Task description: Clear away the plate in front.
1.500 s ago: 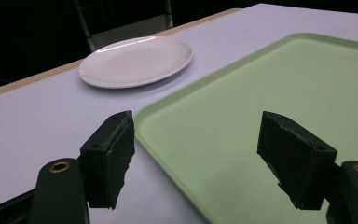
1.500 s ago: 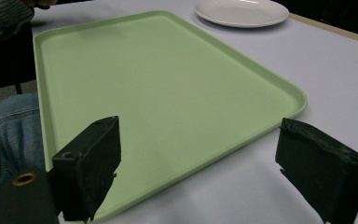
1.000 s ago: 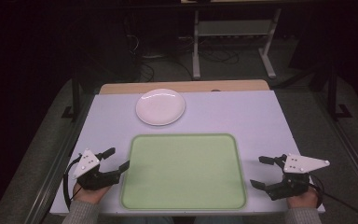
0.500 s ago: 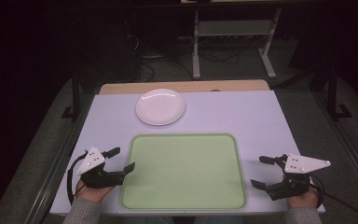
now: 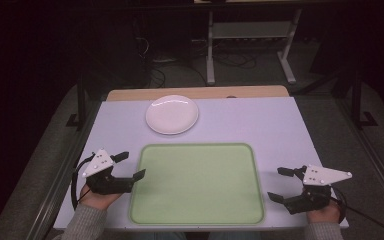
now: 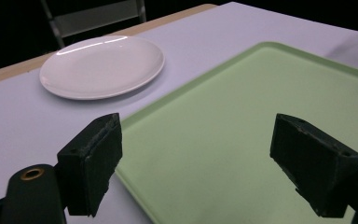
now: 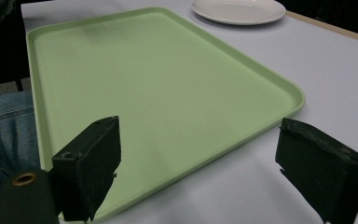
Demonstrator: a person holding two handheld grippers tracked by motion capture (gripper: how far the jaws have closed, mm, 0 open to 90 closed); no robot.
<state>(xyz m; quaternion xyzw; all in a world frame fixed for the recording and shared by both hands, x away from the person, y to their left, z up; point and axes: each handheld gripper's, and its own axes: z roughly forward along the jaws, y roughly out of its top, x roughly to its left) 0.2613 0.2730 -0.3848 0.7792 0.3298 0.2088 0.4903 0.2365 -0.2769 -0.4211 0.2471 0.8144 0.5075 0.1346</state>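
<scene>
At the near edge of the pale lilac tabletop (image 5: pixel 260 125), the person's left gripper (image 5: pixel 129 166) sits just off the left rim of the flat, light green rectangular plastic tray (image 5: pixel 197 182). Its jaws have just been opening and now stand wide apart with nothing between them; in the left gripper view, that gripper (image 6: pixel 196 163) frames the tray's (image 6: pixel 261 121) corner. The right gripper (image 5: pixel 282 184) rests near the tray's right rim, jaws likewise spread and empty; in the right gripper view, it (image 7: pixel 198 168) looks across the tray (image 7: pixel 144 74). Beyond the tray, well apart from both grippers, lies a round white ceramic plate (image 5: pixel 172 114).
</scene>
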